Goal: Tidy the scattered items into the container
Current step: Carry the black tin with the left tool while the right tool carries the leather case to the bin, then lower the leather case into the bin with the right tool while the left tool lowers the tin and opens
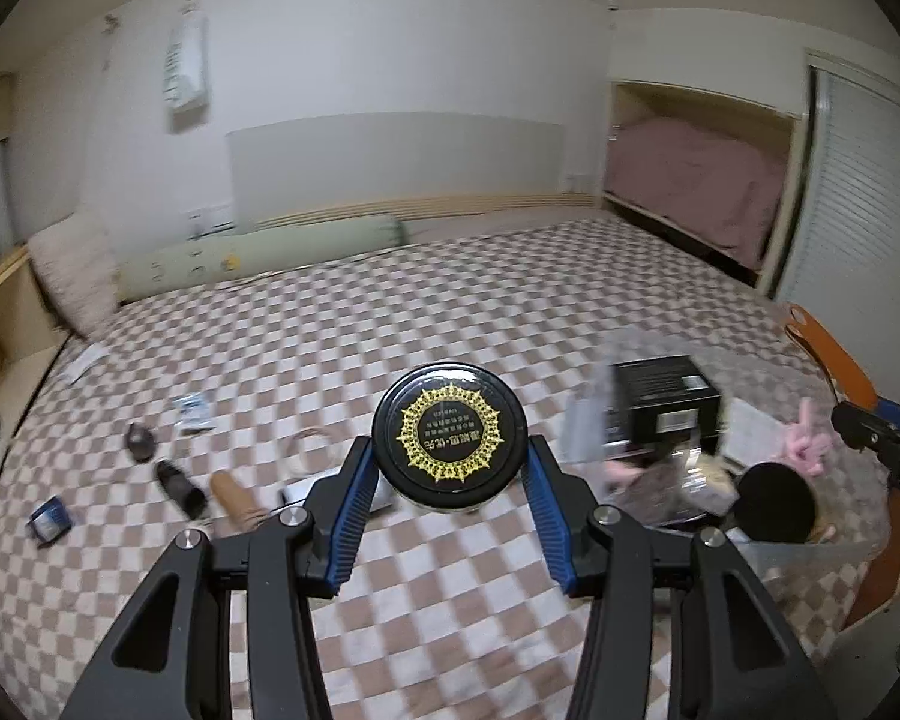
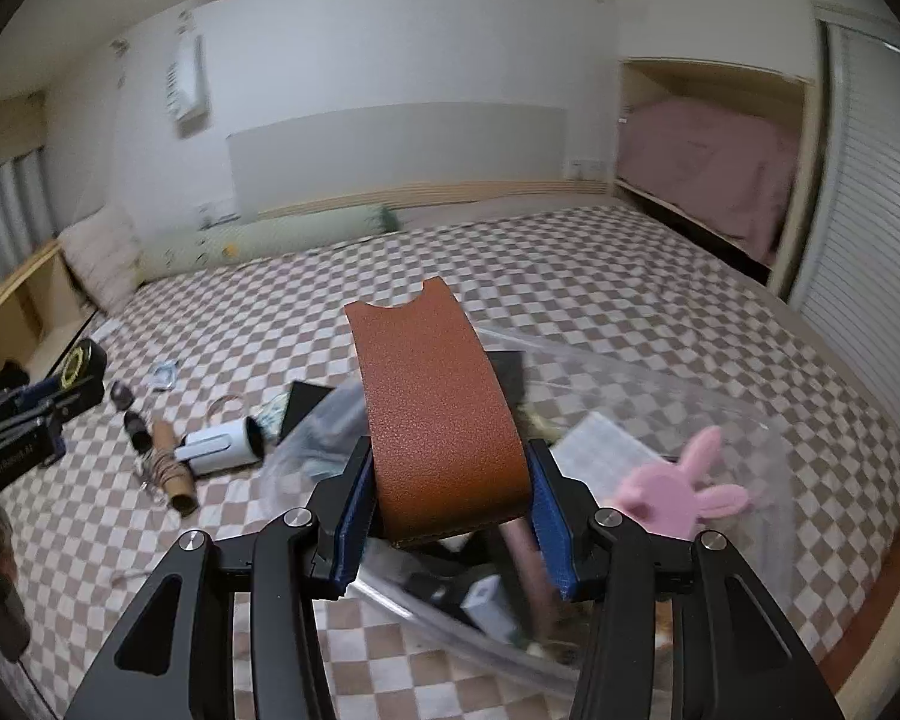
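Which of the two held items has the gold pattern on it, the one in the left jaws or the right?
The left one: the round black jar has a gold sunburst ring on its lid. The right holds a plain brown leather case.

Not much you can actually read here tbh. The black jar lid has a gold sunburst ring with a few lines of gold characters inside, but they're upside down and too small to make out. The black box has a white label that's just blur, and the lettering on the gripper bodies at the frame edges is cut off or smeared.
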A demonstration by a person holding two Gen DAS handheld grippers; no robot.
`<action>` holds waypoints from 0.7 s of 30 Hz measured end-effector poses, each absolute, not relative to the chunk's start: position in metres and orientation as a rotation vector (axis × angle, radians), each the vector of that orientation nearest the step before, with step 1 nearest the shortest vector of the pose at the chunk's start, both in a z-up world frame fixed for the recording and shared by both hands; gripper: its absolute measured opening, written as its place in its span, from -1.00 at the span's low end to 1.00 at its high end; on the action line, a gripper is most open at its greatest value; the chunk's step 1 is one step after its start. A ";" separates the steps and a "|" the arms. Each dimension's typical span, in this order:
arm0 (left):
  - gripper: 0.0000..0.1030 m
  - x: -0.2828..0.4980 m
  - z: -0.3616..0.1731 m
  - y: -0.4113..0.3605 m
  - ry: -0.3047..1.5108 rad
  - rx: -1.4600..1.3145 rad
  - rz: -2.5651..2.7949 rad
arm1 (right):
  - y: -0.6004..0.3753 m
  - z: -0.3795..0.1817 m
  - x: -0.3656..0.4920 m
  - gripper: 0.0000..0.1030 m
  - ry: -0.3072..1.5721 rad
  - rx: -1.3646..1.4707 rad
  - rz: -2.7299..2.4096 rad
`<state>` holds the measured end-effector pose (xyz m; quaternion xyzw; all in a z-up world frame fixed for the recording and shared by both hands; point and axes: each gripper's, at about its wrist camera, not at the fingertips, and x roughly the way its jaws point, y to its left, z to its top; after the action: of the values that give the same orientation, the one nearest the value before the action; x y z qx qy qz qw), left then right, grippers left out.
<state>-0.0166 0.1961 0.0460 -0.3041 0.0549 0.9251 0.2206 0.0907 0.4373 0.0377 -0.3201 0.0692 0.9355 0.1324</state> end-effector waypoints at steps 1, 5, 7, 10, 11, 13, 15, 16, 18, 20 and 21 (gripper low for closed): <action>-0.05 -0.015 0.046 0.204 0.157 -0.833 2.543 | 0.444 0.039 0.094 -0.06 0.218 -0.918 2.704; -0.05 -0.010 0.046 0.232 0.173 -0.811 2.490 | 0.470 0.042 0.108 -0.06 0.278 -0.884 2.658; -0.05 -0.008 0.046 0.244 0.180 -0.803 2.466 | 0.482 0.041 0.112 -0.06 0.298 -0.878 2.633; -0.05 -0.005 0.044 0.260 0.190 -0.797 2.432 | 0.497 0.036 0.115 -0.06 0.324 -0.884 2.600; -0.05 -0.005 0.043 0.266 0.195 -0.797 2.420 | 0.501 0.034 0.117 -0.06 0.333 -0.890 2.589; -0.05 -0.003 0.040 0.279 0.209 -0.795 2.396 | 0.508 0.028 0.119 -0.06 0.346 -0.910 2.571; -0.05 0.000 0.037 0.292 0.227 -0.793 2.371 | 0.512 0.024 0.119 -0.06 0.351 -0.931 2.559; -0.05 0.001 0.036 0.298 0.236 -0.792 2.359 | 0.514 0.021 0.118 -0.06 0.353 -0.943 2.555; -0.05 0.004 0.033 0.308 0.251 -0.789 2.338 | 0.518 0.015 0.116 -0.06 0.365 -0.966 2.549; -0.05 0.006 0.030 0.318 0.262 -0.787 2.314 | 0.523 0.009 0.114 -0.06 0.380 -0.978 2.538; -0.05 0.006 0.028 0.320 0.267 -0.788 2.307 | 0.526 0.007 0.110 -0.06 0.390 -0.985 2.534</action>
<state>0.0064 0.3204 0.0283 -0.3026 0.1023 0.8854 0.3376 0.1104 0.5256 0.0068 -0.3516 0.1392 0.9047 0.1963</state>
